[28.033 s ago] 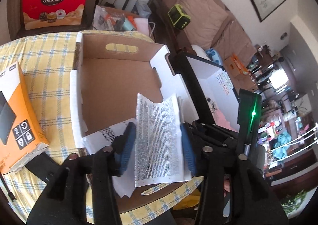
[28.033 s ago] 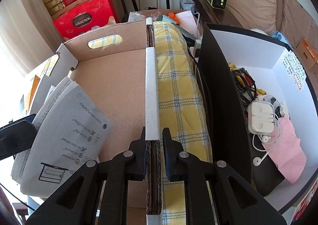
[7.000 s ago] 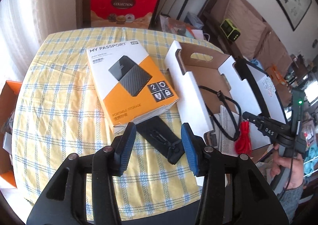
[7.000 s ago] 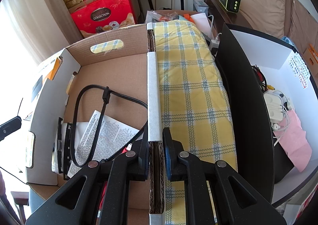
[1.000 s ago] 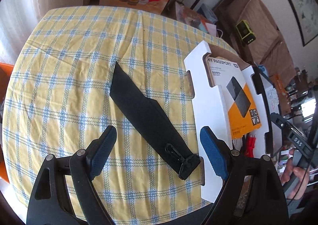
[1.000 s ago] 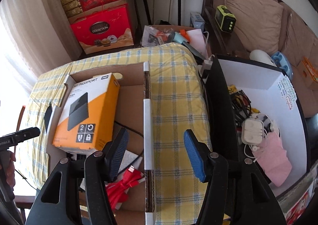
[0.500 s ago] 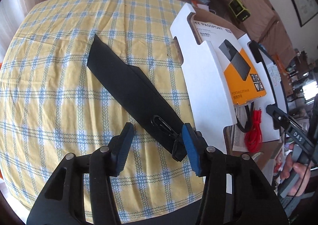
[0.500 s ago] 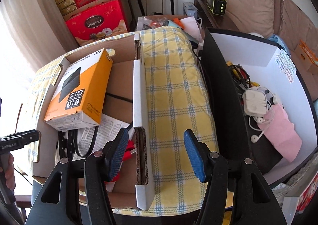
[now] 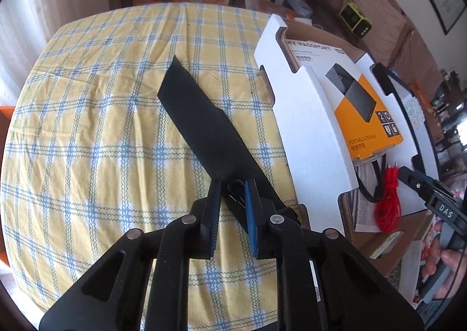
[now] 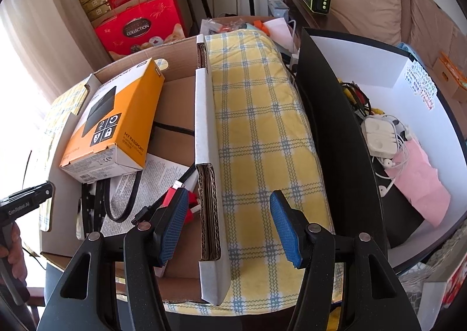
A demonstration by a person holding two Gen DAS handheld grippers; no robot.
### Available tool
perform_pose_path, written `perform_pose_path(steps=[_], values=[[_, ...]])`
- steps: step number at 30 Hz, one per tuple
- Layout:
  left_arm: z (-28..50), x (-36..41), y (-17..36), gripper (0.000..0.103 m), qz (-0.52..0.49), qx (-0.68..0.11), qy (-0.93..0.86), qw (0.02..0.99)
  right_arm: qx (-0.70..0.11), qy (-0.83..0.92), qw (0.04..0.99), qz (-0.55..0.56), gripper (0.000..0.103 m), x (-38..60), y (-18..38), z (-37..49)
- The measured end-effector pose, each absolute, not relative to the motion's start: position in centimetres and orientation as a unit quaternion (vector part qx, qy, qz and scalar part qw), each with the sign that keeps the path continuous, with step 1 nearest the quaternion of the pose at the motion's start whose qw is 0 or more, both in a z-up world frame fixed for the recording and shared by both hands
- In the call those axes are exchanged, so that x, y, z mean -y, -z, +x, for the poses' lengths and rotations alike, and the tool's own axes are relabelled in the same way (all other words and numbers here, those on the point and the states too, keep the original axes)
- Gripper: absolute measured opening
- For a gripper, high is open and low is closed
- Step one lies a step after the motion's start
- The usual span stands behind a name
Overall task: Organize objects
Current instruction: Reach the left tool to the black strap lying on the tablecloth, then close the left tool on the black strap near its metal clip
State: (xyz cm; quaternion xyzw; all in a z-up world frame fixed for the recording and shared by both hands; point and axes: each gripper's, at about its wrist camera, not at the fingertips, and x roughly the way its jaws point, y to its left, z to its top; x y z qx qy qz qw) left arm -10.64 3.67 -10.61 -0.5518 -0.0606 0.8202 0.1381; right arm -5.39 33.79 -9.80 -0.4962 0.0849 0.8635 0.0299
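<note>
The left gripper (image 9: 230,185) is pointing steeply down at the counter (image 9: 87,141) and its jaws are closing, with the clip end of a black strap (image 9: 204,123) between them; the blue pads (image 9: 249,208) are standing just beside the small black clip, and contact cannot be told for certain. The strap is lying flat on the yellow checked cloth, running diagonally away from the gripper toward the far left, just beside the white outer wall of a cardboard box (image 9: 306,132).

Inside that box, an orange and white hard-drive carton (image 9: 359,114) is leaning on a heap of printed paper, a black cable (image 10: 116,208) and a red cable bundle (image 9: 386,199).

The right gripper (image 10: 229,214) is hanging released, its blue fingers (image 10: 281,223) spread wide on either side of the near wall of the box (image 10: 207,155) without touching it. In its view the carton (image 10: 116,123) is sitting tilted in the left part of the box, over the papers (image 10: 151,182). To the right of the checked cloth, a black-walled white bin (image 10: 335,132) is holding white chargers, earphones and something pink.

At the edge of each view, a hand (image 9: 449,261) is gripping the handle of the other tool.
</note>
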Motion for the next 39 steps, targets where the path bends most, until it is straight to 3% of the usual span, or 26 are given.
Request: perform_pose_path(steps=[2, 14, 18, 31, 39], values=[[-10.4, -3.4, 10.4, 0.000, -0.544, 0.057, -0.825, 0.141, -0.085, -0.864, 0.029, -0.496, 0.059, -33.7, 9.8, -5.3], [-9.7, 0.3, 9.7, 0.001, -0.554, 0.098, -0.815, 0.141, -0.104, -0.864, 0.025, -0.493, 0.059, -33.7, 10.0, -4.9], [-9.4, -1.7, 10.2, 0.025, -0.567, 0.108, -0.800, 0.166, -0.105, -0.864, 0.026, -0.492, 0.059, -33.5, 10.0, -4.9], [-9.1, -4.8, 11.0, 0.029, -0.562, 0.067, -0.811, 0.150, -0.105, -0.863, 0.026, -0.493, 0.059, -33.4, 10.1, -4.6], [-9.1, -4.7, 11.2, 0.003, -0.550, 0.046, -0.818, 0.161, -0.105, -0.863, 0.028, -0.493, 0.059, -33.5, 10.0, -4.6]])
